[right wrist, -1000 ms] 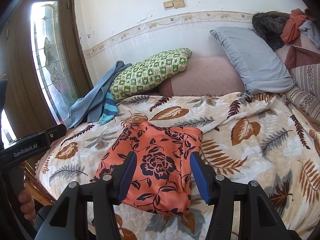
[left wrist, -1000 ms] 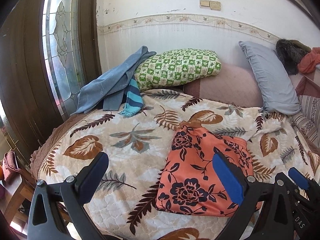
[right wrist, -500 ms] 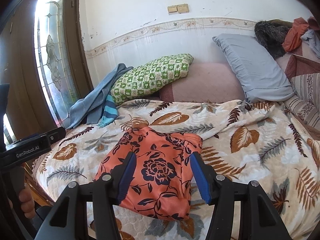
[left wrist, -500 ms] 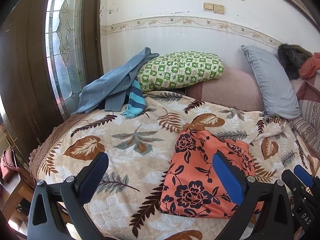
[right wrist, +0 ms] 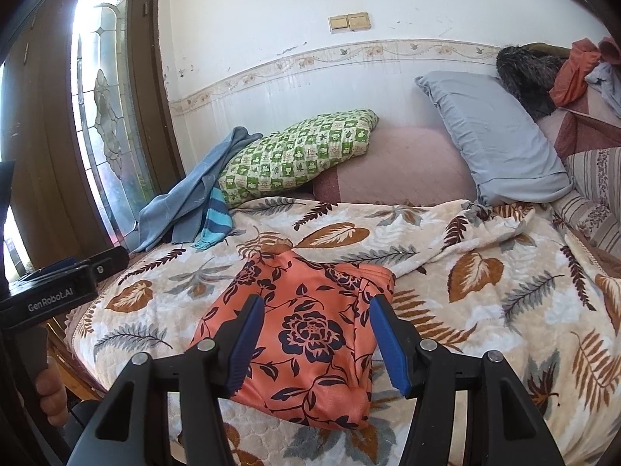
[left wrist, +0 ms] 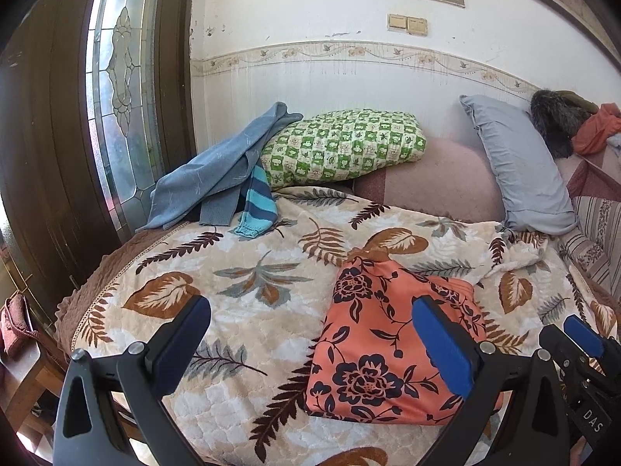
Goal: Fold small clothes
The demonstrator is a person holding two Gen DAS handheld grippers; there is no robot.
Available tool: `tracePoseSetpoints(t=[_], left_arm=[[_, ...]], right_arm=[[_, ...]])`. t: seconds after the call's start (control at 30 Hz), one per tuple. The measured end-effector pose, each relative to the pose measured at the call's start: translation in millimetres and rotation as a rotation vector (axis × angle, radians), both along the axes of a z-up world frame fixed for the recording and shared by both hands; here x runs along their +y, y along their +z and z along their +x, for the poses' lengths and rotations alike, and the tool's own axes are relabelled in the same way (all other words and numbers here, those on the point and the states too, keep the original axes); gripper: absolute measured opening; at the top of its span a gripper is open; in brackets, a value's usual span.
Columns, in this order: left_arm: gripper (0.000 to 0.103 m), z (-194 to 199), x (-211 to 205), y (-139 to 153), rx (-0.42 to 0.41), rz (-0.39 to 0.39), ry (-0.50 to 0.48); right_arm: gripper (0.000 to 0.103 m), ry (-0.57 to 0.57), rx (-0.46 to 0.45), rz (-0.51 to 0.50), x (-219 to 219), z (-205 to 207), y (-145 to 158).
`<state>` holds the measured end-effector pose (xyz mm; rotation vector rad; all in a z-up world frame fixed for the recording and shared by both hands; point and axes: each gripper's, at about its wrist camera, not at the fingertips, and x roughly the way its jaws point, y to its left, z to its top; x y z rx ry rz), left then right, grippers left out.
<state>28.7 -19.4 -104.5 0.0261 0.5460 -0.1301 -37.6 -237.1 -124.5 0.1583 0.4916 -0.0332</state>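
Note:
An orange garment with dark flowers point(left wrist: 380, 345) lies folded flat on the leaf-print blanket point(left wrist: 248, 272). It also shows in the right wrist view point(right wrist: 306, 330). My left gripper point(left wrist: 310, 341) is open and empty, held above the blanket to the left of the garment. My right gripper point(right wrist: 316, 345) is open and empty, held above the garment's near part, not touching it. The right gripper's tip shows at the lower right of the left wrist view point(left wrist: 582, 341).
A green checked pillow point(left wrist: 341, 147), a grey pillow point(left wrist: 520, 167) and a pink cushion point(left wrist: 434, 178) lie at the wall. Blue clothes and a striped sleeve point(left wrist: 221, 178) lie at the back left by the glass door point(left wrist: 124, 89). More clothes point(right wrist: 543, 70) pile at the far right.
Both grippers have drawn back and risen a little from the bed, so the garment sits farther off. Both stay open. The garment has not moved.

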Motion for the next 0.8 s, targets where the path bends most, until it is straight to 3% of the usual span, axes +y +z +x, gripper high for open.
tracePoseSetpoints(t=[0.8], left_arm=[[0.103,-3,-2,27,-0.069,-0.024,-0.04]], right_arm=[[0.06,0.067,-0.066,-0.007,23,3,34]])
